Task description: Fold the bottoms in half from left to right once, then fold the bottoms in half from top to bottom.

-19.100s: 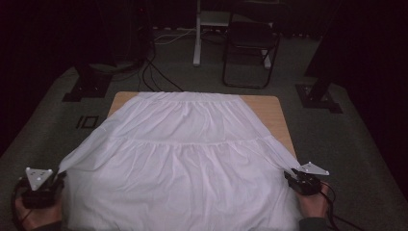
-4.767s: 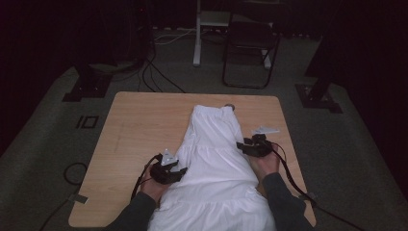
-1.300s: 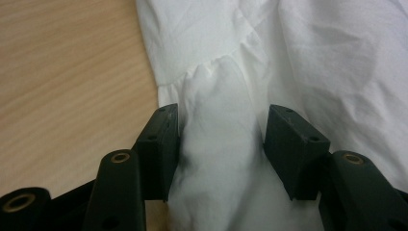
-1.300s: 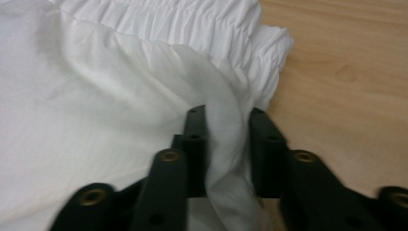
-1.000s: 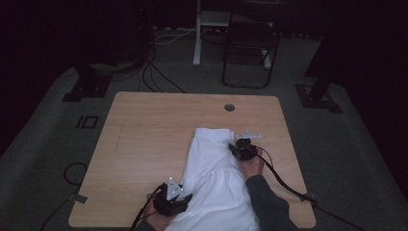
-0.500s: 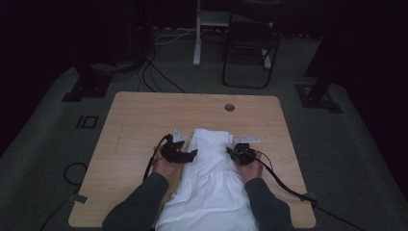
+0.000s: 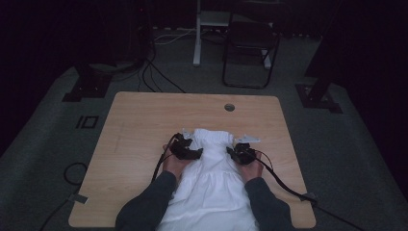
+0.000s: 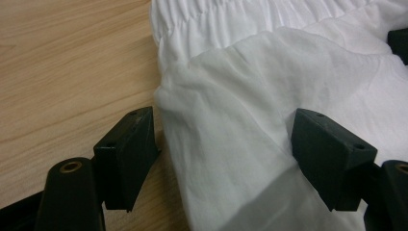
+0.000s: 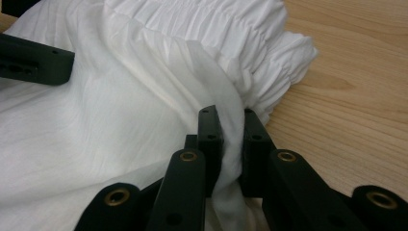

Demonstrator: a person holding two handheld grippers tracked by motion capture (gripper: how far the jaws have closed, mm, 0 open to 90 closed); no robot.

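Observation:
A white gathered skirt (image 7: 211, 168) lies folded into a narrow strip on the wooden table (image 7: 144, 120), its elastic waistband (image 9: 216, 21) at the far end. My left gripper (image 7: 188, 150) rests at the cloth's left edge near the waistband; its jaws stand wide open, one on the table and one on the skirt (image 8: 240, 134), with a folded layer lying between them. My right gripper (image 7: 240, 153) sits at the right edge. Its jaws are shut on a fold of the skirt (image 9: 230, 144) beside the waistband.
A round cable hole (image 7: 229, 107) sits near the table's far edge. Cables trail from both grippers over the table's front. A folding chair (image 7: 250, 48) and stand bases rest on the floor beyond the table.
The skirt, once spread over the whole table, is folded narrow. In the last second my left gripper moved from the near edge up beside the waistband; the right gripper barely shifted.

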